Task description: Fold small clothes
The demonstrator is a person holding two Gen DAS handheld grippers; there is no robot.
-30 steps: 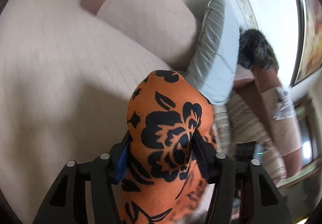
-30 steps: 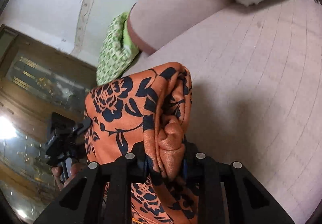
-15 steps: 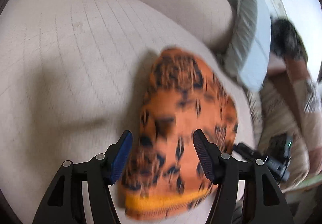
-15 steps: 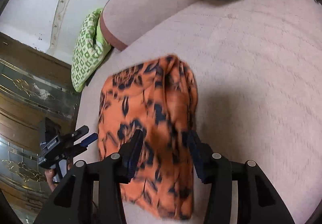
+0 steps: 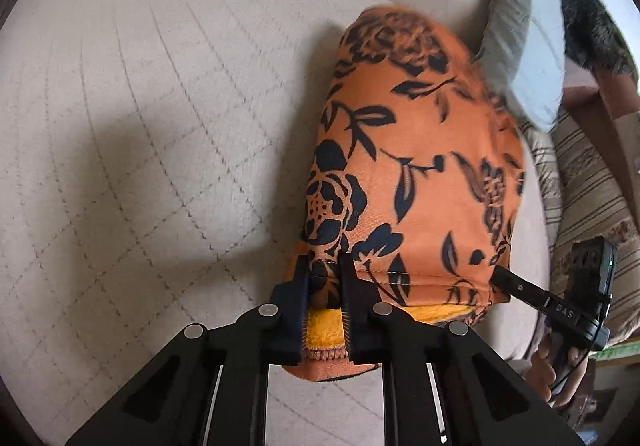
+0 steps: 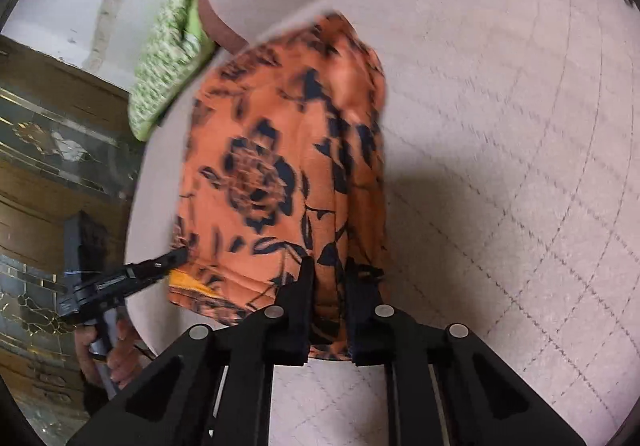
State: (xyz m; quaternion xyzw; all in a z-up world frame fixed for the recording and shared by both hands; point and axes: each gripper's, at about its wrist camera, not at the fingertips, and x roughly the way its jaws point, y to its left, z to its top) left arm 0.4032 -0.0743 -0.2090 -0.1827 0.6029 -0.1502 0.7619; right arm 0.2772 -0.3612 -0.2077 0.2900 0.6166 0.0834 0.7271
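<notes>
An orange garment with a black flower print (image 5: 408, 149) lies spread on a beige quilted sofa seat (image 5: 140, 125), its yellow inside showing at the near hem. My left gripper (image 5: 324, 266) is closing, its pads pinching the near hem at the left corner. In the right wrist view the same garment (image 6: 280, 149) lies on the seat (image 6: 500, 165), and my right gripper (image 6: 330, 266) is closing on the hem at its right corner. Each gripper also shows in the other's view: the right gripper (image 5: 500, 274) and the left gripper (image 6: 180, 256), both at the hem.
A grey pillow (image 5: 516, 25) leans against the sofa back beyond the garment, with a dark furry thing (image 5: 592, 29) behind it. A striped cloth (image 5: 592, 185) lies off the seat's right edge. A green patterned cushion (image 6: 168, 61) and a wooden glass-fronted cabinet (image 6: 48, 149) are on the left.
The garment, first bunched and lifted in both grippers, was laid flat on the seat. Both grippers opened, moved down and back to the near hem, and have closed on it.
</notes>
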